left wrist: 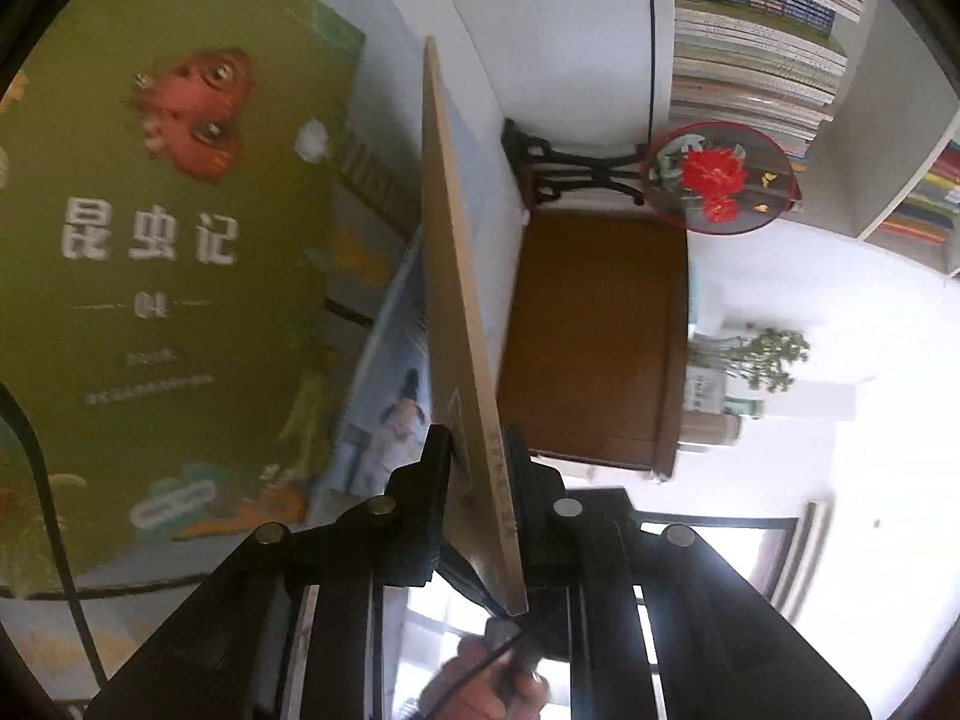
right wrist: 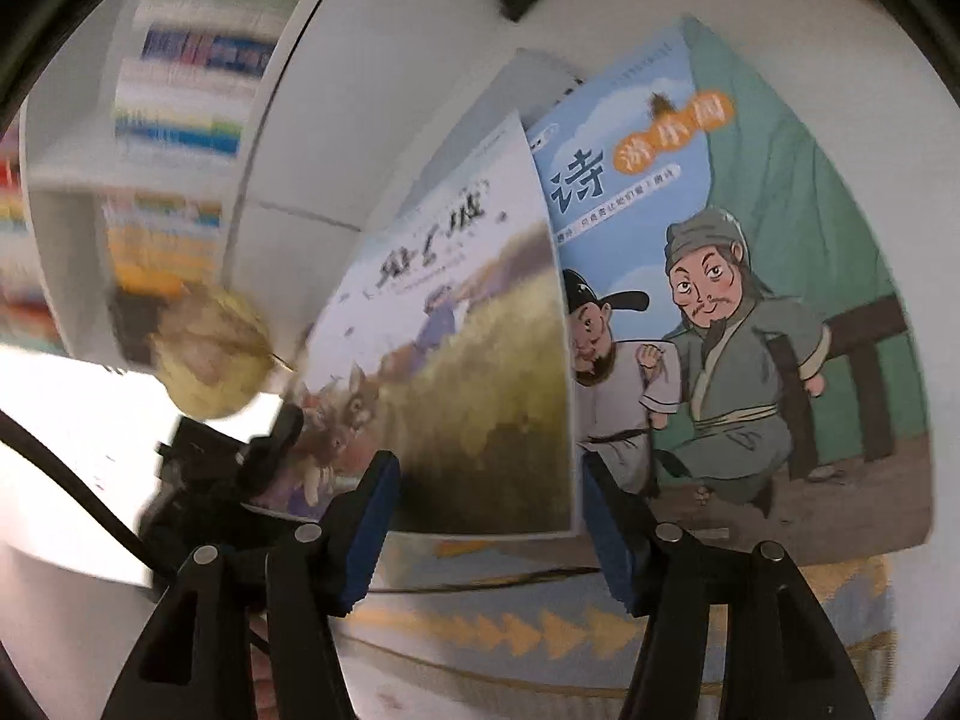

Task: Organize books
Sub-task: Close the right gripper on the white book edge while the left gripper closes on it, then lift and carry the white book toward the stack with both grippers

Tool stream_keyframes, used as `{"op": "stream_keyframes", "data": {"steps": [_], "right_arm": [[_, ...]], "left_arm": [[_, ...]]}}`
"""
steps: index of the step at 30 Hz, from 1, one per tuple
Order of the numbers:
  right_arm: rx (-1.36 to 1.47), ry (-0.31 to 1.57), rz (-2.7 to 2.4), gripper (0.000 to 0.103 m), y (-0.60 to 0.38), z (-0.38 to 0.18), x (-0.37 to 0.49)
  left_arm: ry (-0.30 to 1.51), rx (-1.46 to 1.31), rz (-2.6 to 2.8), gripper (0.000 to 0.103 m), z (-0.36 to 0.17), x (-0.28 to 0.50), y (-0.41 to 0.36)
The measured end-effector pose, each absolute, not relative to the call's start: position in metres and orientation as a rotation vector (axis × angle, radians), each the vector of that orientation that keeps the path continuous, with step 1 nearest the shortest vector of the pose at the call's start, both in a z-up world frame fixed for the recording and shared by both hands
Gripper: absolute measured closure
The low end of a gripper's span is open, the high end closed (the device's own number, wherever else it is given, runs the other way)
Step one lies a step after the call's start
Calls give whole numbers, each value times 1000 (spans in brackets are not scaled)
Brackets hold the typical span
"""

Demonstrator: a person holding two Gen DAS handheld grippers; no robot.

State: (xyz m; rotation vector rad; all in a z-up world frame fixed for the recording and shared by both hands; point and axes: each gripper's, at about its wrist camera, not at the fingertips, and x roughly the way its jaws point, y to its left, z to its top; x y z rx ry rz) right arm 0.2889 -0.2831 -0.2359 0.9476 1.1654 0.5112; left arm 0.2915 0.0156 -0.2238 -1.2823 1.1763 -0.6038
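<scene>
Mid-pickup. Left claw (left wrist: 480,444) clamped tight on thin book (left wrist: 462,276), held edge-on, off the tabletop (right wrist: 480,660). Right claw (right wrist: 486,480) half open, empty, over illustrated book (right wrist: 780,276) lying on the tabletop. Next: probably carry it to bookshelf (left wrist: 756,30), keeping it upright.

Left tongs (left wrist: 480,450): black plastic frame, dark fingers, round silver screw heads along the linkage; thin black cable at frame bottom, another at lower left. Right tongs (right wrist: 489,492): same black frame and silver screws, blue pads (right wrist: 375,516) on the fingers.
</scene>
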Motion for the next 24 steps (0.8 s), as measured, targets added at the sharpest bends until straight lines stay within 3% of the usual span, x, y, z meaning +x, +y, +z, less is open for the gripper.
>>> {"op": "stream_keyframes", "data": {"steps": [3, 5, 7, 10, 14, 24], "right_arm": [[1018, 1128, 509, 47, -290, -239, 296], [1002, 1121, 507, 75, -290, -239, 300], [899, 1127, 480, 83, -284, -233, 300], [660, 1124, 464, 86, -266, -215, 293], [371, 1099, 442, 87, -239, -196, 275], [64, 1003, 489, 87, -210, -169, 203]], "left_arm": [[1210, -1246, -606, 90, -221, 291, 12], [1241, -1143, -564, 90, -219, 291, 8], [1272, -930, -497, 90, -210, 292, -1], [1278, -618, -418, 89, -194, 288, -21], [1244, -444, -400, 89, -178, 275, -39], [1125, -200, -383, 87, -142, 204, -59]]}}
